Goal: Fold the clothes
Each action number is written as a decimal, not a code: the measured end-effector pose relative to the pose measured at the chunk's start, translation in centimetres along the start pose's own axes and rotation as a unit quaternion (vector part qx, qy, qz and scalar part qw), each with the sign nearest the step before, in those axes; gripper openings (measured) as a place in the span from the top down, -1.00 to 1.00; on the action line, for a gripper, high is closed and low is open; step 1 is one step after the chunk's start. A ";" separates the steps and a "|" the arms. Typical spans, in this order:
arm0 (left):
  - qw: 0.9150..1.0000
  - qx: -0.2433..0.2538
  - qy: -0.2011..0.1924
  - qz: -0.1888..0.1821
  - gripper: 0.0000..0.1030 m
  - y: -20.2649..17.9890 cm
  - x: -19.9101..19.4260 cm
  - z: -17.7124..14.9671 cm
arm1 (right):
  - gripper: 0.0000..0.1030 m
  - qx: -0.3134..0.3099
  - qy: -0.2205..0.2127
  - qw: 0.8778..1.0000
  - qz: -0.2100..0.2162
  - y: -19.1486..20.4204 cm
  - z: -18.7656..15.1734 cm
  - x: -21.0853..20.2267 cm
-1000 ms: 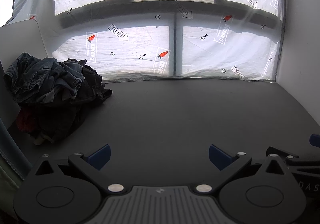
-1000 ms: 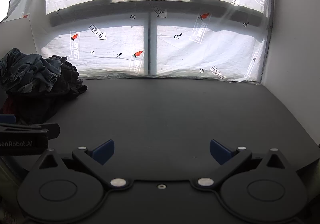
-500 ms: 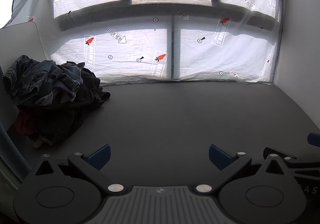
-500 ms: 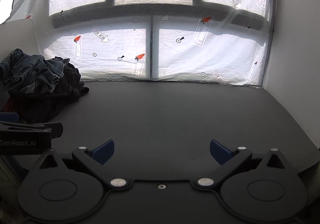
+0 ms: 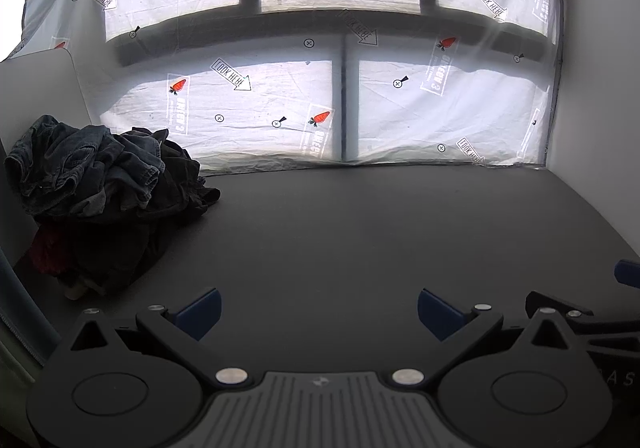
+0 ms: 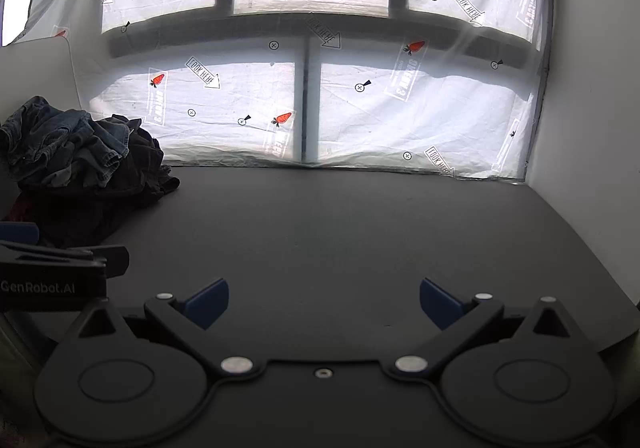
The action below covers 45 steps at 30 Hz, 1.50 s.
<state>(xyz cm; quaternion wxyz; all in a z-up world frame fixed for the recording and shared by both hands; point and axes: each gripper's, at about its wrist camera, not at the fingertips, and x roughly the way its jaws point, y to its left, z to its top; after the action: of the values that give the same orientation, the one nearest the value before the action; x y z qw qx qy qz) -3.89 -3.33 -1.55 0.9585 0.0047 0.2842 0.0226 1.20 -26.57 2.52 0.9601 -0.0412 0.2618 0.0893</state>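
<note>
Left gripper spread wide and empty, right gripper likewise — clothes pile far left on table

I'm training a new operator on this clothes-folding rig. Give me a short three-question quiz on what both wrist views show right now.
1. True or false: the left gripper holds a garment.
2. Where is the clothes pile on the table? A) far left B) centre C) far right
3. Fill in: the right gripper has its jaws ____.

Key: 1 false; 2 A; 3 open
</note>
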 end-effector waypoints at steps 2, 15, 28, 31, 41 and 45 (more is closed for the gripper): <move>1.000 0.000 0.001 0.001 -1.00 0.0 -0.2 -0.2 | -1.00 0.000 0.000 1.000 0.000 0.0 -0.1 0.0; 1.000 -0.007 0.003 0.010 -1.00 -1.3 -1.1 -0.2 | -1.00 0.008 0.002 1.000 -0.004 -0.5 -0.3 0.5; 1.000 -0.020 0.012 0.018 -1.00 -4.8 -0.4 1.6 | -1.00 0.042 0.008 0.999 -0.014 -2.1 -1.1 2.0; 0.999 -0.042 0.026 0.016 -1.00 -5.4 0.4 1.8 | -1.00 0.054 0.003 0.999 -0.011 -2.8 -1.2 2.5; 0.995 -0.073 0.066 0.019 -1.00 -9.8 7.1 6.5 | -1.00 0.102 -0.011 0.995 -0.005 -8.2 -0.1 7.1; 0.994 -0.075 0.079 0.029 -1.00 -11.8 10.4 8.8 | -1.00 0.146 -0.031 0.989 -0.007 -11.6 1.6 10.3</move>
<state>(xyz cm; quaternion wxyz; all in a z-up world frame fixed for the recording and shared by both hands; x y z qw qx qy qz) 10.11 -14.62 -0.14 0.9295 -0.0609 0.3565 0.0720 12.93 -36.22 -1.01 0.9640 0.1002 0.2422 0.0452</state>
